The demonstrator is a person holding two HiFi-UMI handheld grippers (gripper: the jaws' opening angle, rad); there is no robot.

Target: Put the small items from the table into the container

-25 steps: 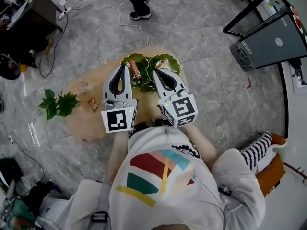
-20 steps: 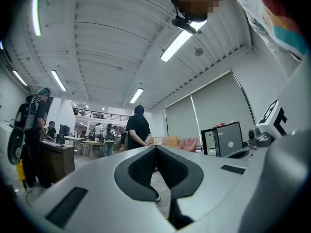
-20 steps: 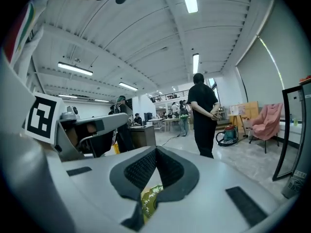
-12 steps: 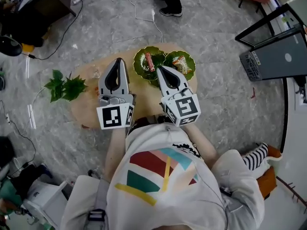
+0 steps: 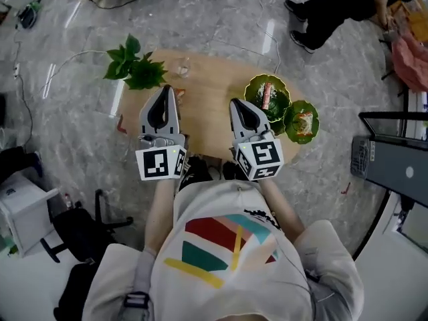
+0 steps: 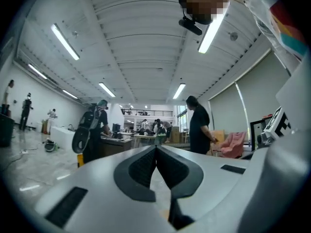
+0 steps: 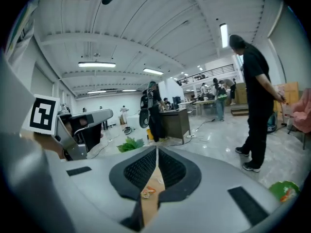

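Your left gripper (image 5: 165,88) is clenched, jaws tip to tip, nothing between them. It hangs over the left part of the wooden table (image 5: 206,116). Your right gripper (image 5: 235,102) is clenched too and empty, its tips over the wood just left of the far green dish (image 5: 253,85).

A small snack (image 5: 179,93) lies on the table just right of your left gripper's tips; contact can't be told. In the right gripper view a small orange-and-white piece (image 7: 148,191) shows on the wood through the gap under the closed tips. It lies on the table, not in the jaws. Can't tell if it is the same snack.

Containers: two leaf-shaped green dishes at the right end of the table. The far one holds a red wrapped bar (image 5: 265,94). The near green dish (image 5: 291,130) sits right of it, rims touching or nearly, and holds an orange wrapped item (image 5: 305,120).

A leafy green plant (image 5: 134,65) sits at the far left edge of the table. A clear glass (image 5: 182,65) stands at the far edge, right of the plant and well apart from both grippers.

A bystander (image 5: 321,9) in dark clothes stands on the floor beyond the dishes, far right.
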